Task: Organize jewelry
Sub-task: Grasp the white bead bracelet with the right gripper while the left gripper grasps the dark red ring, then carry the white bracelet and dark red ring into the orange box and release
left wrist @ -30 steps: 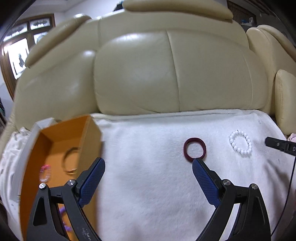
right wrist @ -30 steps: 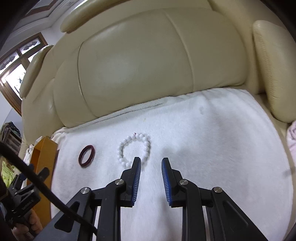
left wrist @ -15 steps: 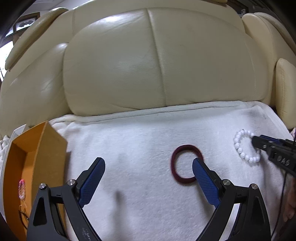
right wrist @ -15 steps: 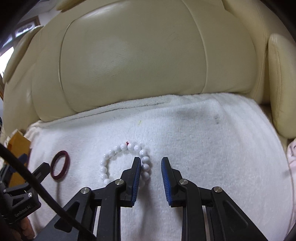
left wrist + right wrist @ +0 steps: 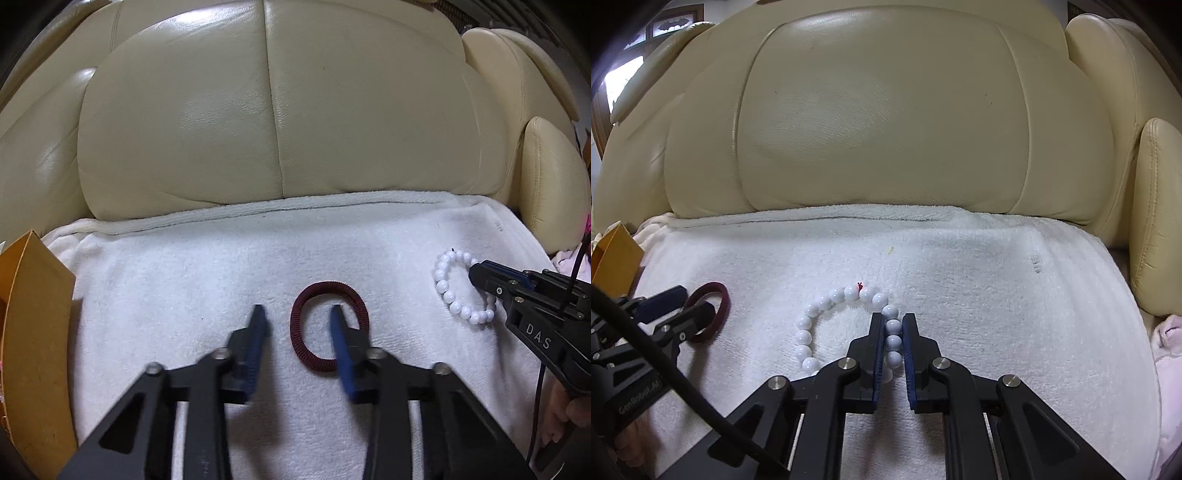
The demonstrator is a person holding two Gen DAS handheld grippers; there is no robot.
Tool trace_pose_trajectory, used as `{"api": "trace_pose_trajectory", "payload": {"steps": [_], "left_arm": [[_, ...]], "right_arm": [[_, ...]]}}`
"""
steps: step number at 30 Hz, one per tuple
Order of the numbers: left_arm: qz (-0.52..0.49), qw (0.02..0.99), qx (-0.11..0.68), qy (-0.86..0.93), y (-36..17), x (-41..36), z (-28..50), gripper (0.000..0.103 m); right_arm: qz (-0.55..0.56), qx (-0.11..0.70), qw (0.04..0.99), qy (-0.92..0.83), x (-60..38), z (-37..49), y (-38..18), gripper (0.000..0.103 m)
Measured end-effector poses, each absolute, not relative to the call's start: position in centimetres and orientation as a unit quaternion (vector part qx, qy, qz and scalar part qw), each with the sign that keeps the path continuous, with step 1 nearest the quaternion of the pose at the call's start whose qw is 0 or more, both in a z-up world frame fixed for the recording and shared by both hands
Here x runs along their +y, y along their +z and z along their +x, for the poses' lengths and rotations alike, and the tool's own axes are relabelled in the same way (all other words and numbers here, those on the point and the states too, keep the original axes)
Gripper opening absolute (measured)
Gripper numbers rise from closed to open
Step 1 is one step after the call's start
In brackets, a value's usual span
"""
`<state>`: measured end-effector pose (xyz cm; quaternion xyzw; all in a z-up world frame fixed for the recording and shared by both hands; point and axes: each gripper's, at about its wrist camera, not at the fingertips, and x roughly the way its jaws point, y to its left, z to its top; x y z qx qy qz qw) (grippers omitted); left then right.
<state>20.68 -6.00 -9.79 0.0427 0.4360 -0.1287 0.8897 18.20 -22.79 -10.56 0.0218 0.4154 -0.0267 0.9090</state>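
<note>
Left wrist view: our left gripper [image 5: 297,314] hangs over the white towel [image 5: 184,280] on the cream sofa [image 5: 273,122], jaws narrow & just closing. The near-left arc of the dark red hair band [image 5: 328,325] lies between them, one blue finger [image 5: 341,347] set inside the loop, the other outside to the left. The pads don't look to be pressing the band yet, so we'd call it straddled, not held. The band lies flat, loop open upward, straight ahead of the tool. The orange box [image 5: 33,332], likely where things go, sits at the left edge, nearer this hand than the other. At right, the right gripper [image 5: 476,275] reaches into the white bead bracelet [image 5: 452,295], but from here we can't tell its grip.

Right wrist view: this settles it. Our right gripper [image 5: 893,319] has its jaws nearly together, also just closing, w/ the right side of the bead bracelet [image 5: 827,317] running along the slot between the pads; beads look pinched. The rest of the ring lies flat on the towel [image 5: 997,288], off to the tool's left. We judge a straight lift comes next. The hair band [image 5: 718,295] shows at far left, half hidden by the left gripper [image 5: 683,295]; its jaws aren't readable here. Only a corner of the box [image 5: 617,247] shows.
</note>
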Motion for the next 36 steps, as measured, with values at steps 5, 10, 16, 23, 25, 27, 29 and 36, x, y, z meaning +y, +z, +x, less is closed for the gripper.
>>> {"api": "trace_pose_trajectory", "payload": {"steps": [5, 10, 16, 23, 25, 27, 29, 36], "left_arm": [[0.033, 0.890, 0.432, -0.139, -9.9, -5.6, 21.0, 0.009], [0.020, 0.893, 0.424, -0.146, -8.9, -4.9, 20.2, 0.005], [0.021, 0.900, 0.407, -0.154, -7.1, -4.6, 19.2, 0.005], [0.033, 0.911, 0.383, -0.152, -4.7, -3.9, 17.2, 0.005], [0.029, 0.912, 0.380, -0.151, -4.2, -4.1, 16.6, 0.005], [0.030, 0.915, 0.373, -0.149, -3.4, -4.0, 15.6, 0.005], [0.033, 0.918, 0.368, -0.146, -2.7, -3.9, 14.9, 0.005], [0.030, 0.929, 0.344, -0.135, 0.7, -2.2, 11.0, 0.005]], "right_arm": [[0.042, 0.413, 0.910, -0.016, -23.5, 17.9, -10.1, 0.011], [0.072, 0.407, 0.910, 0.001, -24.8, 17.9, -9.7, 0.011], [0.092, 0.395, 0.914, 0.012, -26.1, 17.1, -8.6, 0.011], [0.096, 0.378, 0.921, 0.019, -25.9, 15.7, -6.7, 0.011], [0.096, 0.374, 0.922, 0.021, -25.7, 15.3, -6.2, 0.011], [0.092, 0.370, 0.924, 0.023, -25.4, 14.7, -5.6, 0.011], [0.089, 0.365, 0.926, 0.027, -25.0, 14.0, -4.9, 0.011], [0.077, 0.349, 0.933, 0.047, -23.6, 11.2, -2.9, 0.011]]}}
